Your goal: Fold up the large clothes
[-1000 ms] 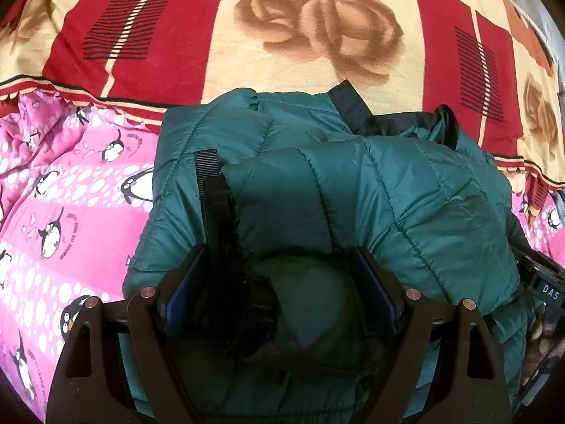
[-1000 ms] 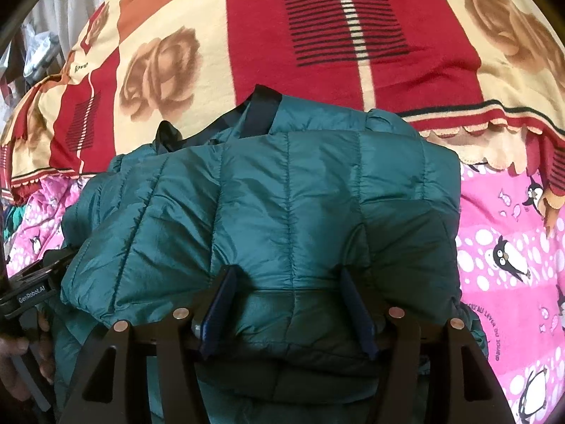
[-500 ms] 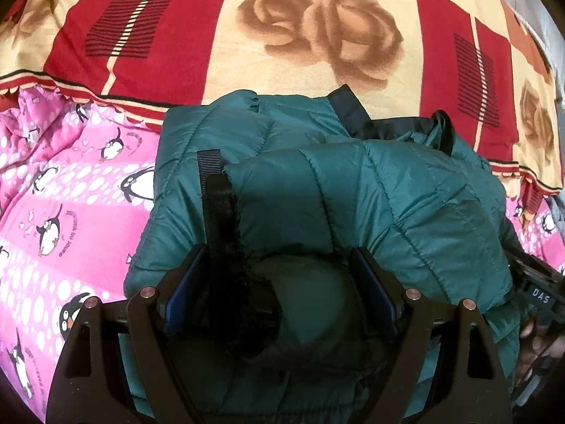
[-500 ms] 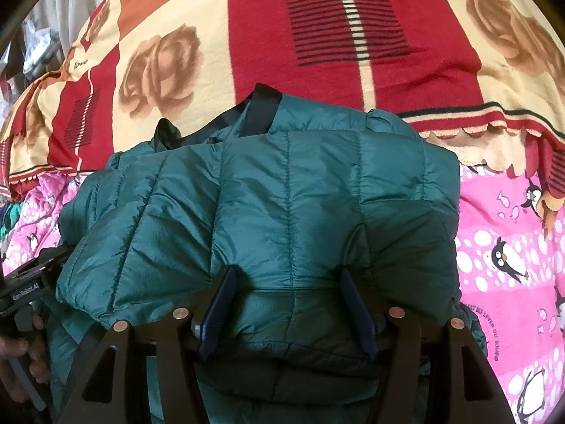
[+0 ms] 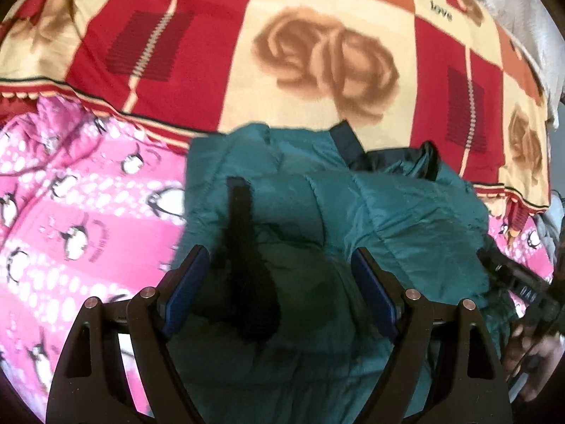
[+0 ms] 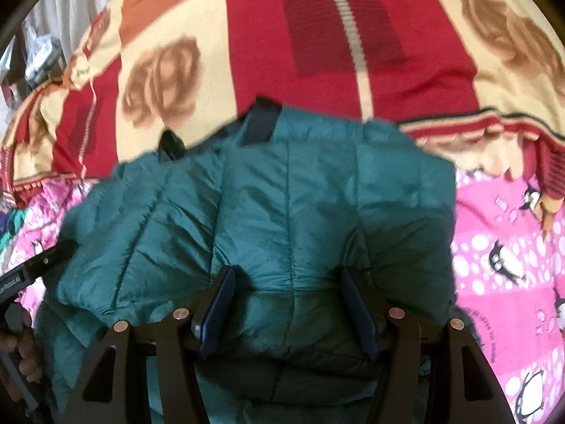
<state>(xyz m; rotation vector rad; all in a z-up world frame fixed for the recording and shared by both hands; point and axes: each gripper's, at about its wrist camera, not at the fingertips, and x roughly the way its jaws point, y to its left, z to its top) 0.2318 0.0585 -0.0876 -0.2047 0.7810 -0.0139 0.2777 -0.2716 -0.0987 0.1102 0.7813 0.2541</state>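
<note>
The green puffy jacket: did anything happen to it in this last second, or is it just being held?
Both views have tilted: more of the rose blanket shows and the jacket sits lower in frame, blurred, so both grippers are moving together. The left hand-held gripper and right hand-held gripper still straddle the jacket's folded bulk. The fold looks unchanged.

Red-and-cream blanket (image 5: 219, 46) covers the far part of the bed — brown rose prints, dark striped squares, the word "love" near its far right corner. Nearer lies a pink sheet (image 5: 70, 219) with penguins and white dots — the blanket's scalloped edge overlaps it.
</note>
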